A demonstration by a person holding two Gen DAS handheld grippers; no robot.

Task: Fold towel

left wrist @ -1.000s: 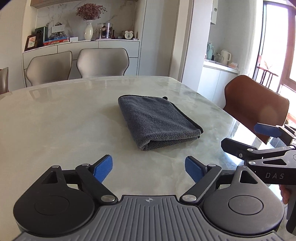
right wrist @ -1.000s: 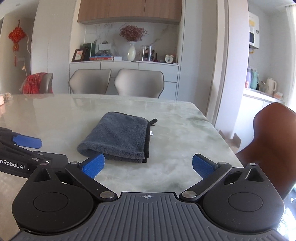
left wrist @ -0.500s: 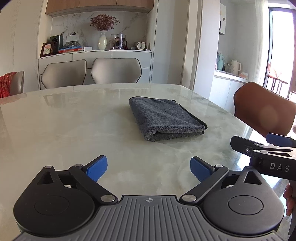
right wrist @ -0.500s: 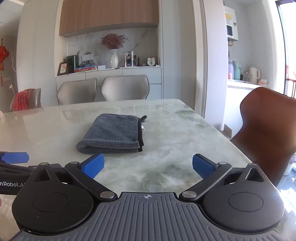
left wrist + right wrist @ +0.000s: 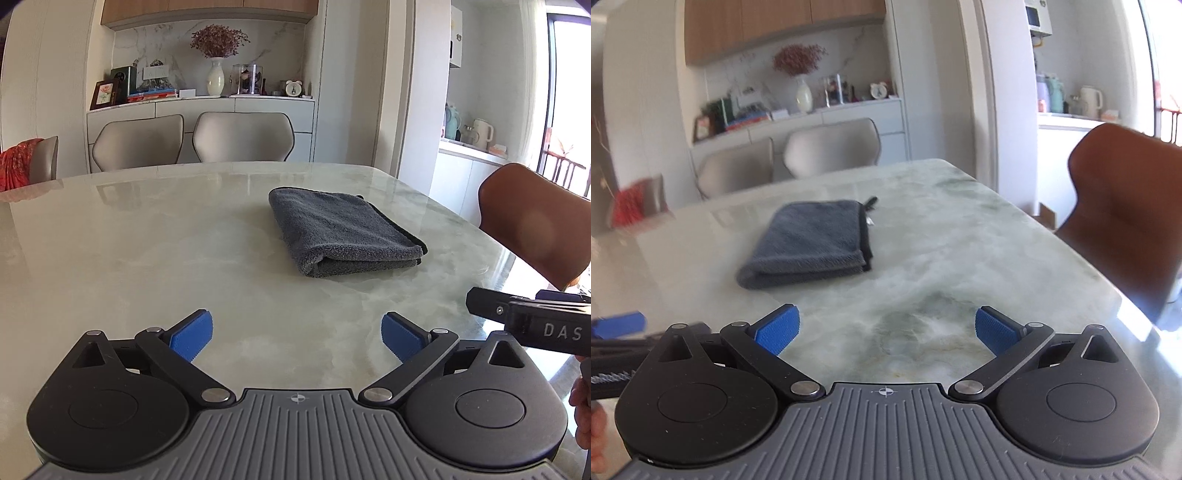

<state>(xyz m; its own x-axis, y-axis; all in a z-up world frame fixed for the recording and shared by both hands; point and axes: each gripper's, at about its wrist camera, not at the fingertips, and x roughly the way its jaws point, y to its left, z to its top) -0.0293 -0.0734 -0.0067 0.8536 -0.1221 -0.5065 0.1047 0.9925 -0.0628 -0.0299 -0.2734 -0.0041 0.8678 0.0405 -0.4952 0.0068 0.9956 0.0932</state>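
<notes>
A dark grey towel (image 5: 343, 230) lies folded into a compact rectangle on the marble table (image 5: 129, 258), with its folded edge facing me. It also shows in the right wrist view (image 5: 812, 240), blurred. My left gripper (image 5: 297, 336) is open and empty, held back from the towel over the near part of the table. My right gripper (image 5: 886, 330) is open and empty, also well short of the towel. The right gripper shows from the side at the right edge of the left wrist view (image 5: 528, 317).
A brown chair (image 5: 535, 229) stands at the table's right side. Two beige chairs (image 5: 192, 140) stand at the far side, before a white sideboard with a vase (image 5: 216, 79). The table's right edge (image 5: 1082, 266) runs near my right gripper.
Both grippers have drawn back and risen away from the towel, which now looks smaller and farther. The right wrist view has tilted and blurred. The towel has not moved.
</notes>
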